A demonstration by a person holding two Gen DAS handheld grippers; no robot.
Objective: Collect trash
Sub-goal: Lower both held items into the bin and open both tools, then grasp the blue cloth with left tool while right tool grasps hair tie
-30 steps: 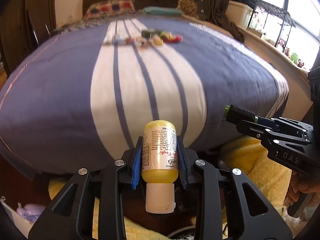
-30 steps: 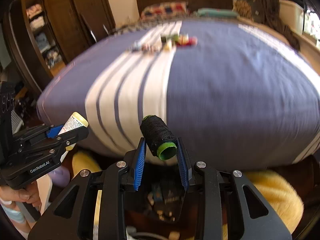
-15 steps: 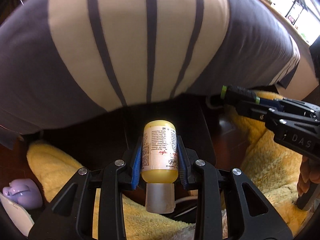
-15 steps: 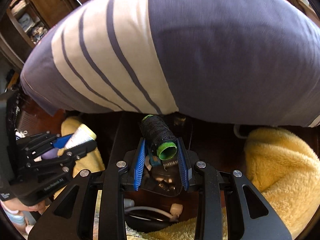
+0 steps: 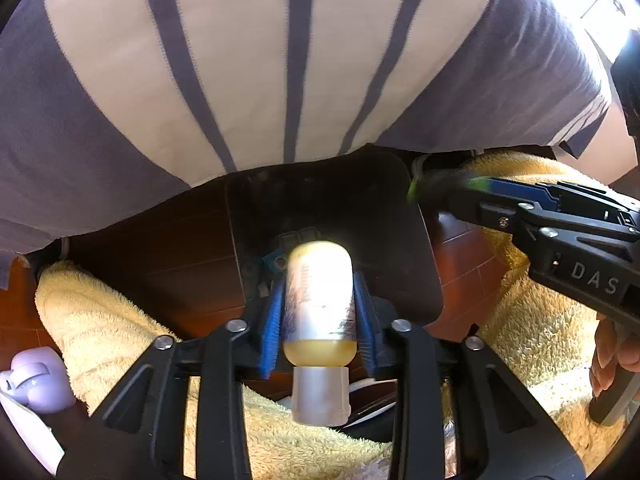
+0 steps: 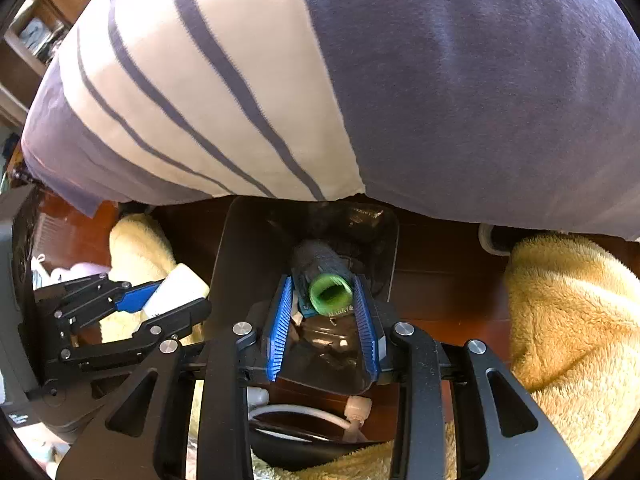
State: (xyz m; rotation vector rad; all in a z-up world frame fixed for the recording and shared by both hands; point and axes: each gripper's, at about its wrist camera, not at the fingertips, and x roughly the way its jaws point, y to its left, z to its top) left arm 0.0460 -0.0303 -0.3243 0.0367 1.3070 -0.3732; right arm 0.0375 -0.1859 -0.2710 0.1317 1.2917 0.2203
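Observation:
My left gripper (image 5: 319, 280) is shut on a small yellow bottle (image 5: 320, 304) with a white cap, held over a black trash bin (image 5: 416, 240) on the floor by the bed. My right gripper (image 6: 325, 280) is shut on a black thread spool (image 6: 322, 276) with a green core, held above the same bin (image 6: 236, 248). The right gripper (image 5: 436, 188) shows at the right of the left wrist view. The left gripper (image 6: 192, 292) with the bottle (image 6: 176, 290) shows at the left of the right wrist view. Some trash lies in the bin.
The bed's blue-and-white striped cover (image 5: 280, 60) hangs over the bin's far side. Yellow fluffy towels (image 5: 100, 320) (image 6: 572, 320) lie on the brown floor on both sides. A lilac object (image 5: 36, 380) sits at lower left. A white cable (image 6: 300, 412) lies below.
Both grippers have tilted down from the bed top to the floor and moved in over the black bin, each still holding its item.

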